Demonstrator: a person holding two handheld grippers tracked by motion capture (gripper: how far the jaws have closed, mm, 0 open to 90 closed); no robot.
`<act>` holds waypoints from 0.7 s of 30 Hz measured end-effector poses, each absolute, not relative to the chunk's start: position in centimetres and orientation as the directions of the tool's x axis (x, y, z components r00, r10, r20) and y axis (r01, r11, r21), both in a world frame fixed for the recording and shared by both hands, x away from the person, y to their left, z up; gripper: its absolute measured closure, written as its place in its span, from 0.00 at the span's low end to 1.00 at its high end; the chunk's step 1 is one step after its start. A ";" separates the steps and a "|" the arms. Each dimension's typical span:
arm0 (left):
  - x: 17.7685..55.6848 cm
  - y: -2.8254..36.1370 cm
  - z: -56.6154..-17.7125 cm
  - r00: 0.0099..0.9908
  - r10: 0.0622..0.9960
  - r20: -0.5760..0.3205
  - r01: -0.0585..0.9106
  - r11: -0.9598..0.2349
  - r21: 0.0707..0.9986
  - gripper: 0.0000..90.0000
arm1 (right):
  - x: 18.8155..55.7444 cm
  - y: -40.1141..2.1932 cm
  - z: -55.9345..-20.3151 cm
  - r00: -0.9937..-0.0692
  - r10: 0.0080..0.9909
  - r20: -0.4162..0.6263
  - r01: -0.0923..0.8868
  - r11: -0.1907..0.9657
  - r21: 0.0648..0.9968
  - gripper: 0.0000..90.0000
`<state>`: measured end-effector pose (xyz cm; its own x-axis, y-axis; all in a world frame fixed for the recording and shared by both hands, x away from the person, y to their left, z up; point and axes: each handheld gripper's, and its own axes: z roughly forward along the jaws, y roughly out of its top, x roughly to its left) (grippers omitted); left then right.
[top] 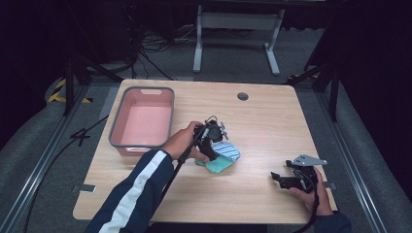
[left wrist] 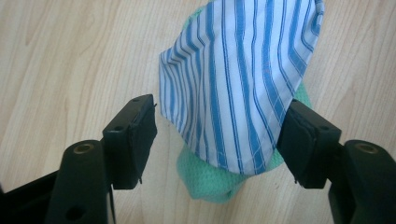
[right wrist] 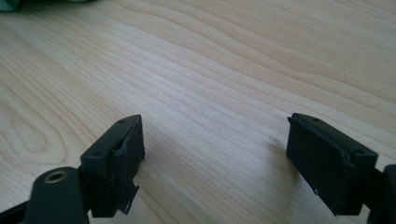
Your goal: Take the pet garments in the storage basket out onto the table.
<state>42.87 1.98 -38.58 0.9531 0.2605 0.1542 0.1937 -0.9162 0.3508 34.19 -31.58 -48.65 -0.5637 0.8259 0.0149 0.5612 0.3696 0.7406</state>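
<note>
A blue-and-white striped cloth lies folded on top of a green cloth on the wooden table. In the high view the striped cloth and green cloth sit near the table's middle. My left gripper points down over them, jaws apart on either side of the striped cloth's near end. Its left pad stands clear of the fabric and its right pad is at the fabric's edge. My left gripper is held by a hand in a navy sleeve. My right gripper rests at the front right, open, with bare wood between its jaws.
A pink bin with a grey rim stands at the table's left, with nothing in it that I can see. A round cable hole sits near the far edge. A sliver of green cloth shows at the top left of the right gripper view.
</note>
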 end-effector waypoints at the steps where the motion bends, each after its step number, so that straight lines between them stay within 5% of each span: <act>1: 42.8 2.1 -38.4 0.952 0.260 0.164 0.189 -0.915 0.356 0.35 | 34.2 -31.6 -48.7 -0.563 0.826 0.016 0.561 0.369 0.741 0.22; 21: 39.5 6.4 -35.4 0.936 0.272 0.221 0.145 -0.874 0.463 0.30 | 34.2 -31.6 -48.7 -0.564 0.826 0.016 0.561 0.369 0.741 0.22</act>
